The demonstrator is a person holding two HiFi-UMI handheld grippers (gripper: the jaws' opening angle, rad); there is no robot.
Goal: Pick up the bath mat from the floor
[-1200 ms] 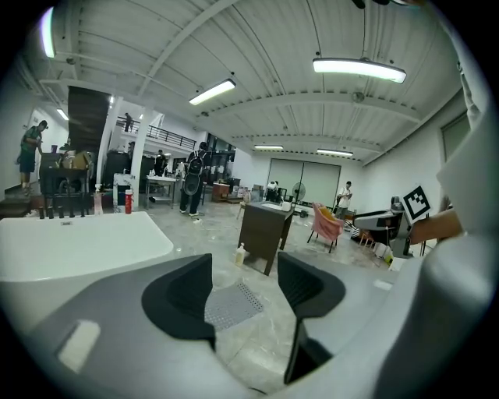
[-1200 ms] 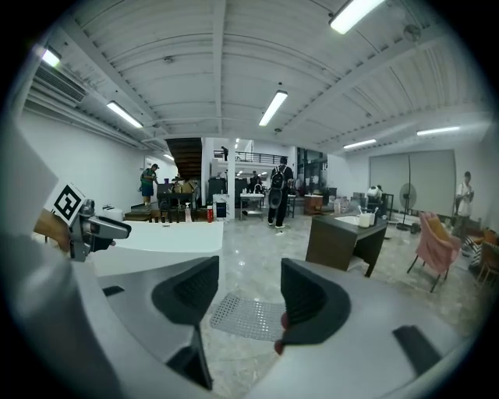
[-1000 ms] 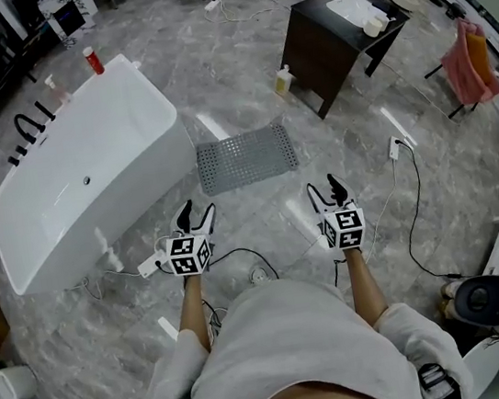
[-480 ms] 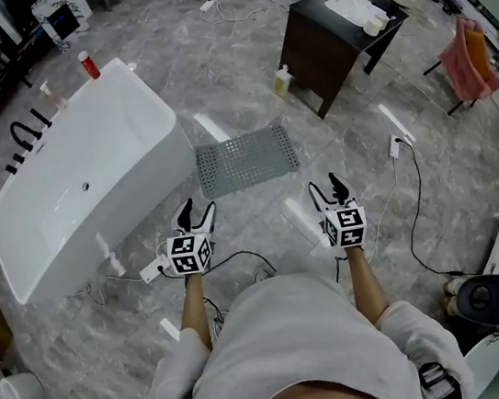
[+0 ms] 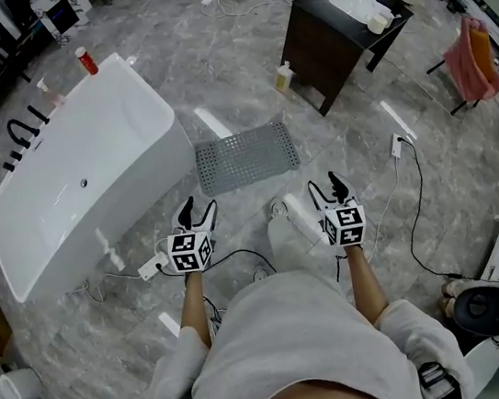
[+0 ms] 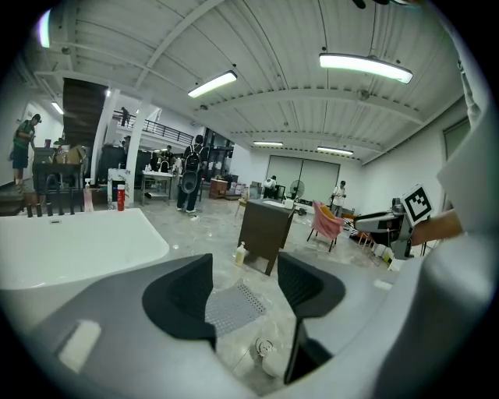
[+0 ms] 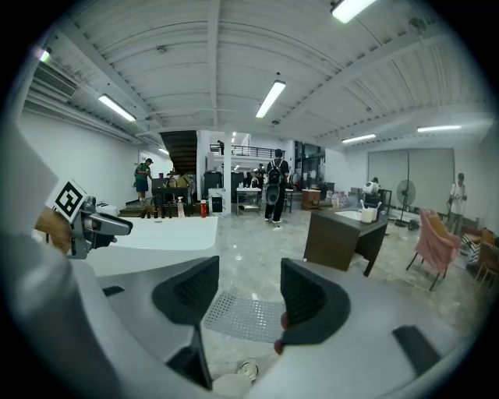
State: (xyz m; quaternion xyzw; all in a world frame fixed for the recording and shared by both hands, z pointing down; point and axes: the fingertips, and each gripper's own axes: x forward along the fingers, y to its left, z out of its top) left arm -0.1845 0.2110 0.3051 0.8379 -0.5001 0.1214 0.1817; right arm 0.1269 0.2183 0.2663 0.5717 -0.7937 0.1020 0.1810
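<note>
Hovering near the grey bath mat [image 5: 247,157], left tongs [image 5: 197,208] and right tongs [image 5: 325,184] gape released beside the white bathtub [image 5: 129,198].

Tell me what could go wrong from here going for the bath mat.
The bath mat lies flat on the floor, so the open left gripper and right gripper may skid over its edge. The black cable by your foot could trip you. The bathtub sits near the mat's left end: possible knock.
</note>
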